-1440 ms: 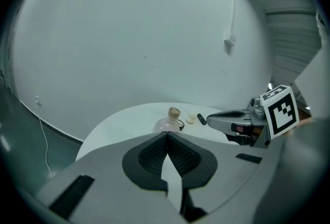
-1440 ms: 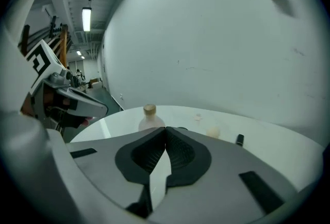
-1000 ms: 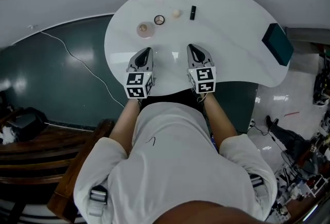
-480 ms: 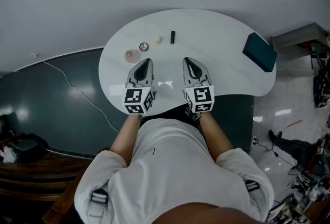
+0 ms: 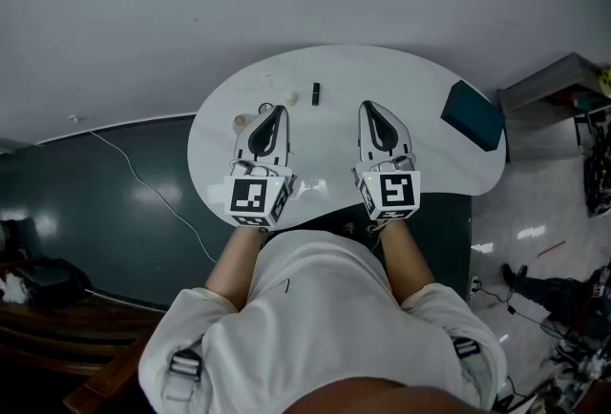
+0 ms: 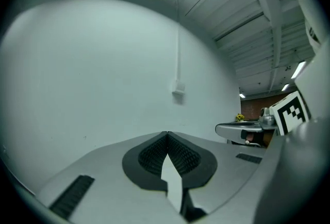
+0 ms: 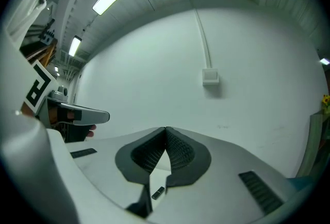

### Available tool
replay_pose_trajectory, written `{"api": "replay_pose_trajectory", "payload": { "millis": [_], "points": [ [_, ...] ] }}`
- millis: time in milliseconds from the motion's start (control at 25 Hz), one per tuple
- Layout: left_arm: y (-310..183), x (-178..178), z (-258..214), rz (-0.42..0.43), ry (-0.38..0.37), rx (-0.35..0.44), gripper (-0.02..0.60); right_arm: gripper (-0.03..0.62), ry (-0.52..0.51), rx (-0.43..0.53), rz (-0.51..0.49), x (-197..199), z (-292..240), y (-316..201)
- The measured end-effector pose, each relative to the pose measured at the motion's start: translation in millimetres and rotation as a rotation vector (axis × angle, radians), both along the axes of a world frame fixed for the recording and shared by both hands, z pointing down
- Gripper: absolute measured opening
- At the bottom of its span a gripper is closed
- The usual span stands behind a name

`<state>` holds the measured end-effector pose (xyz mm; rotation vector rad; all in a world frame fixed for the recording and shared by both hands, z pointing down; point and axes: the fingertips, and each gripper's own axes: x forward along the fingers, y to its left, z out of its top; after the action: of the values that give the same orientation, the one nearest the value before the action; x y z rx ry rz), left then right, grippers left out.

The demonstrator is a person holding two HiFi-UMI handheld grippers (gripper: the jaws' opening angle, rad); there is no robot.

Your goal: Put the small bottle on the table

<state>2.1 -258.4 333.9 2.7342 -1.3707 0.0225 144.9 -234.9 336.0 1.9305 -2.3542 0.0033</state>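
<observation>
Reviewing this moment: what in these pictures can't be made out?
Head view: small items on the table, too small to identify.
Head view: clutter at the right, cut off by the edge.
Both gripper views: facing the wall, gripper bodies cover nearly all the table.

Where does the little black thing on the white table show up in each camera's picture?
Head view: black thing on the white table's far side, near the middle.
Left gripper view: not in it.
Right gripper view: tiny dark bar low in the slit below the right tool's tips.
Shared landmark: the white table.
</observation>
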Motion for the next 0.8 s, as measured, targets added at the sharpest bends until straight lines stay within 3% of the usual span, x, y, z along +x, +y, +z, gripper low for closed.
{"api": "replay_pose_trajectory", "payload": {
  "millis": [800],
  "points": [
    [19.0,14.5,0.0,-0.05,0.001,0.0,0.012,-0.003,0.043,-0.004,-0.07,5.5,-5.5,16.1]
  ]
}}
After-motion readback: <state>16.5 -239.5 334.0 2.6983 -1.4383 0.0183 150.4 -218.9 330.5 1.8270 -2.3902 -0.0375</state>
